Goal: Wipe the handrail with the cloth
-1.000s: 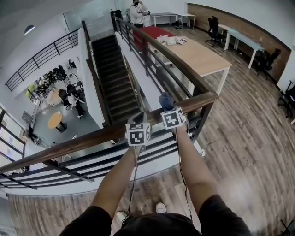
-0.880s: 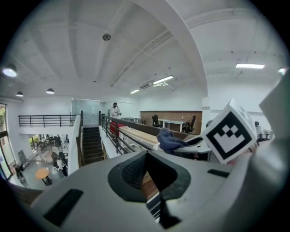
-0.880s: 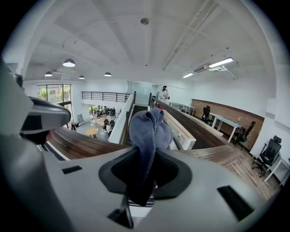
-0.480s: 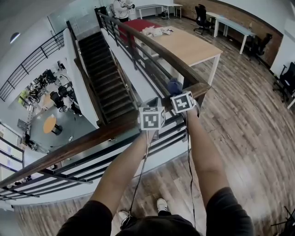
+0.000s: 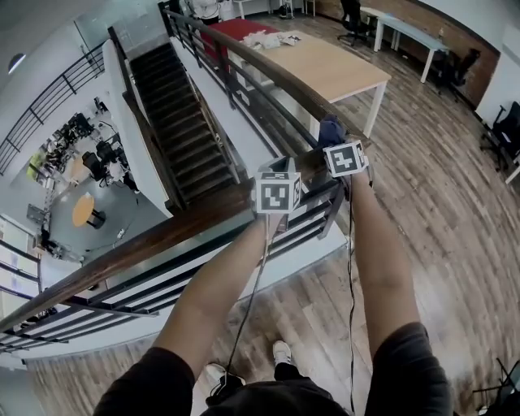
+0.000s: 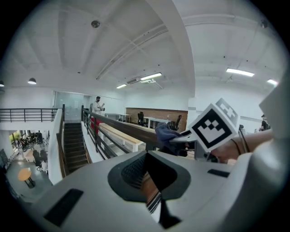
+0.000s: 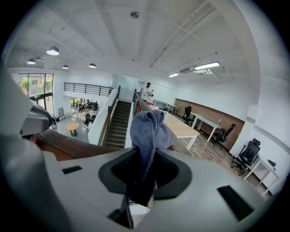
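A brown wooden handrail [image 5: 162, 240] runs from the lower left up to a corner post, then turns away along the balcony. My right gripper [image 5: 334, 143] is at that corner, shut on a blue-grey cloth [image 5: 329, 128] that lies against the rail top. In the right gripper view the cloth [image 7: 149, 131] bunches up out of the shut jaws, with the handrail [image 7: 63, 145] at the left. My left gripper [image 5: 277, 184] hovers over the rail just left of the right one, with its jaws together and nothing in them. The left gripper view shows the cloth [image 6: 166, 134] and the handrail [image 6: 127, 129] ahead.
Black metal bars [image 5: 244, 244] run under the rail. Beyond it a staircase [image 5: 175, 114] drops to a lower floor with a round table [image 5: 81, 210]. A long wooden table [image 5: 333, 69] stands behind the far rail, a person [image 5: 203, 6] at the back, and office chairs [image 5: 497, 122] to the right.
Both grippers have slid to the right along the handrail toward the corner post, and the cloth has gone with the right one. The grip on it has not changed.
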Demonstrator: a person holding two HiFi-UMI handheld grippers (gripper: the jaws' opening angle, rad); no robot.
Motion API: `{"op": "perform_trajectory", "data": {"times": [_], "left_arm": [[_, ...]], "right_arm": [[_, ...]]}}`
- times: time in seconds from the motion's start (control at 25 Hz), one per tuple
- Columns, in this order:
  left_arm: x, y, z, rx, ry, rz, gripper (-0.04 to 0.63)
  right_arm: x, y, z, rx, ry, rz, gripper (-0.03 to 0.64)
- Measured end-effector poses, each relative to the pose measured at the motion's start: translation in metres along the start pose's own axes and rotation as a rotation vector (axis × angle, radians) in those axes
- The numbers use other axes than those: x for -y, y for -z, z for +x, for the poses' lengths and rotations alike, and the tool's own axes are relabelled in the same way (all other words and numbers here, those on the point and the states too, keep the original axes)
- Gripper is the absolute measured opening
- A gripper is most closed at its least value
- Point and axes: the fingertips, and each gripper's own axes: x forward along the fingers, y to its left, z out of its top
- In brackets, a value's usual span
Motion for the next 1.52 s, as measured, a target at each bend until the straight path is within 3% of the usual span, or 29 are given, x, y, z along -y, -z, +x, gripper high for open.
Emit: {"op": "perform_trajectory", "data": {"times": [0.24,0.32,0.44,0.6,0.72,0.84,0.96,1.08,1.2,1.52], "left_arm": [[-0.013,-0.008,-0.037,0.078,0.021,-0.018,0.003],[-0.025,-0.01,-0.055,0.138,0.049,-0.045,0.003],[-0.06,-0.006,-0.092,0.203,0.031,-0.083,0.003],[-0.12,0.014,-0.152,0.26,-0.065,-0.121,0.003],[-0.153,0.034,-0.204,0.31,-0.123,-0.094,0.003],[-0.188,0.06,-0.273,0.331,-0.212,-0.052,0.003],[-0.233,0.097,-0.343,0.348,-0.287,-0.103,0.003],[-0.28,0.148,-0.412,0.345,-0.352,-0.183,0.003],[-0.331,0.2,-0.479,0.311,-0.47,-0.166,0.003],[-0.441,0.314,-0.641,0.219,-0.668,-0.176,0.003]], "right_arm": [[0.01,0.0,-0.01,-0.022,0.079,-0.011,0.08],[-0.002,-0.008,-0.017,0.059,0.068,-0.004,0.08],[-0.057,-0.038,-0.044,0.255,-0.04,0.003,0.08],[-0.147,-0.066,-0.098,0.419,-0.139,0.022,0.08],[-0.222,-0.07,-0.143,0.509,-0.223,0.068,0.08],[-0.317,-0.07,-0.196,0.58,-0.366,0.105,0.08],[-0.422,-0.071,-0.24,0.635,-0.504,0.1,0.08],[-0.525,-0.059,-0.27,0.599,-0.636,0.108,0.08],[-0.62,-0.044,-0.298,0.56,-0.745,0.097,0.08],[-0.83,0.001,-0.347,0.46,-0.886,0.046,0.08]]}}
